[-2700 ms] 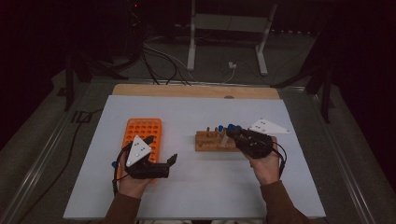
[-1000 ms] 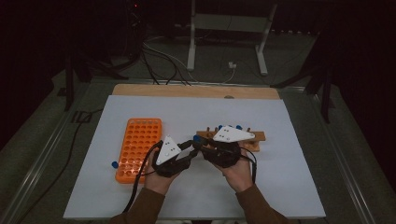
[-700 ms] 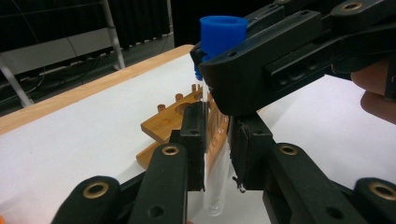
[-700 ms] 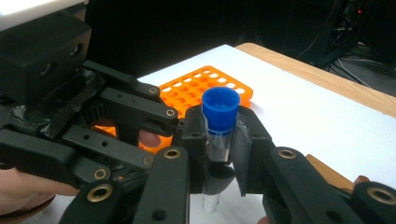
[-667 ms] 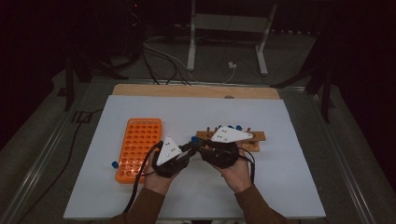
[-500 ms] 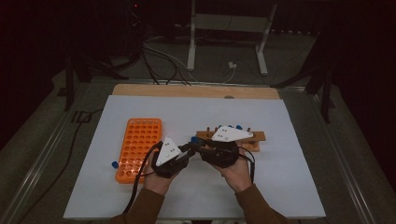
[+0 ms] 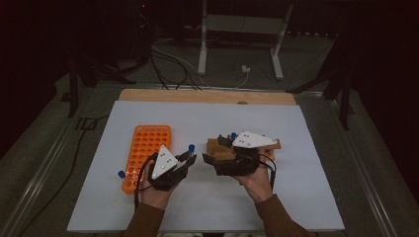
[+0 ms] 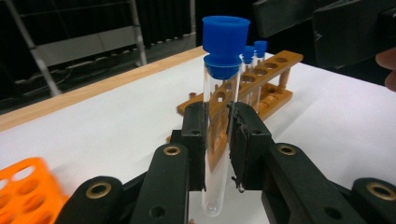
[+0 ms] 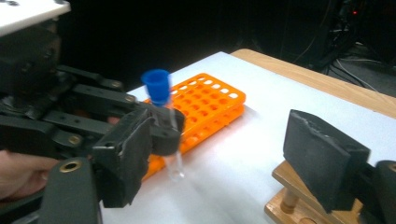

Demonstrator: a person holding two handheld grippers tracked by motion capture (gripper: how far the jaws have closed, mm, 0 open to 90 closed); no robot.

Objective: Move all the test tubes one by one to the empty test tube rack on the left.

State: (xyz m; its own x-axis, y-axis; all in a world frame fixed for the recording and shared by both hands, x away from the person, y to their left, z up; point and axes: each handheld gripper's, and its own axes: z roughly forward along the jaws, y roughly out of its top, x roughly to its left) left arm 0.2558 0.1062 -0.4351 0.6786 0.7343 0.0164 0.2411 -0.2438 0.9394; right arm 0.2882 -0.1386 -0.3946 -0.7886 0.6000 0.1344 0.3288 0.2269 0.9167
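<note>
Handover of a capped test tube (image 8: pixel 219 135) sits at the centre of the high view, between an orange rack (image 7: pixel 146 154) at left and a wooden rack (image 7: pixel 220 147) at right, both on the white table (image 7: pixel 296 148). My left gripper (image 7: pixel 189 159) is clamped on the tube: in the left gripper view its two black pads press the clear glass from both sides below the blue cap (image 8: pixel 225 45), keeping it upright with its rounded bottom hanging free above the table. I judge it is held this way so it can drop straight into a hole of the orange rack. My right gripper (image 7: pixel 213 159), lower middle of the high view, has just been opening, and nothing lies between its jaws; in the right gripper view its pads stand wide apart, one at lower left and one at lower right, with the tube and my left gripper beyond. I read that as the release side of a pass. More blue-capped tubes (image 8: pixel 254 51) stand in the wooden rack, upper right of the left gripper view, but how many I cannot tell. A loose blue-capped piece (image 7: pixel 121 174) lies beside the orange rack's lower left corner, too small to identify. The room behind is dark; stands and cables are barely readable.
</note>
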